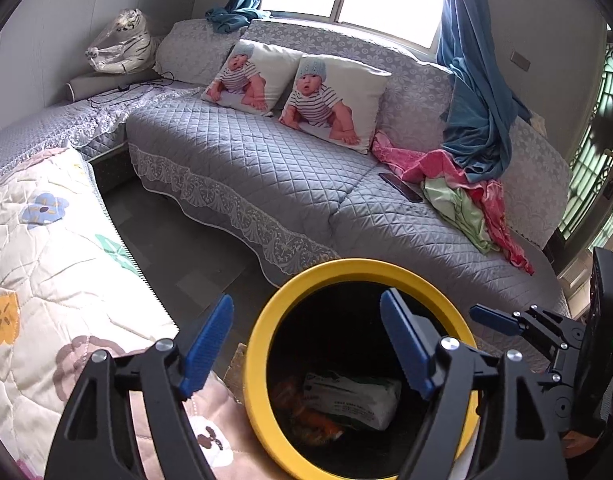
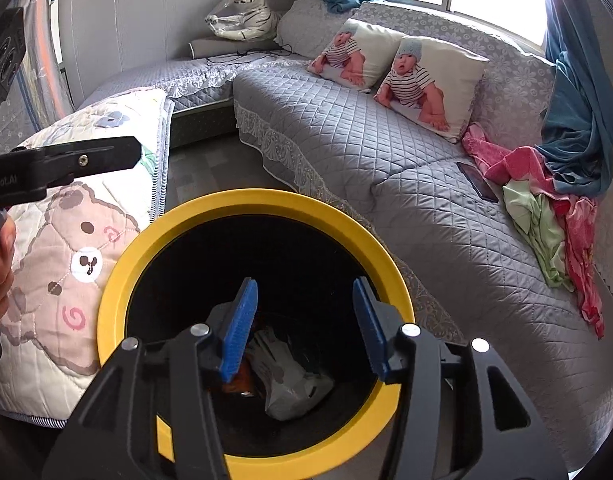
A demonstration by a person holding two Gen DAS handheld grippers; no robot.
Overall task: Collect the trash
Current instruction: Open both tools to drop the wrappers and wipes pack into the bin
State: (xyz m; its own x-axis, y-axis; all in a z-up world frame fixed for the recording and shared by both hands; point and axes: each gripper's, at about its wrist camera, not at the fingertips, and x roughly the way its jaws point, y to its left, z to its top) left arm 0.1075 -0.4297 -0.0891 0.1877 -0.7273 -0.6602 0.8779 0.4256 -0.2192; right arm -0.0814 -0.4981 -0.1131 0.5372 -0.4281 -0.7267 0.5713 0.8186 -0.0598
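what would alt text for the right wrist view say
Open blue-tipped tongs hang empty over a yellow-rimmed bin holding a white packet and something orange. Behind it is a grey quilted sofa with two baby-print pillows, a phone and crumpled pink and green cloth.

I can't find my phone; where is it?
The phone lies on the grey sofa, right side of both views, beside the pink cloth.
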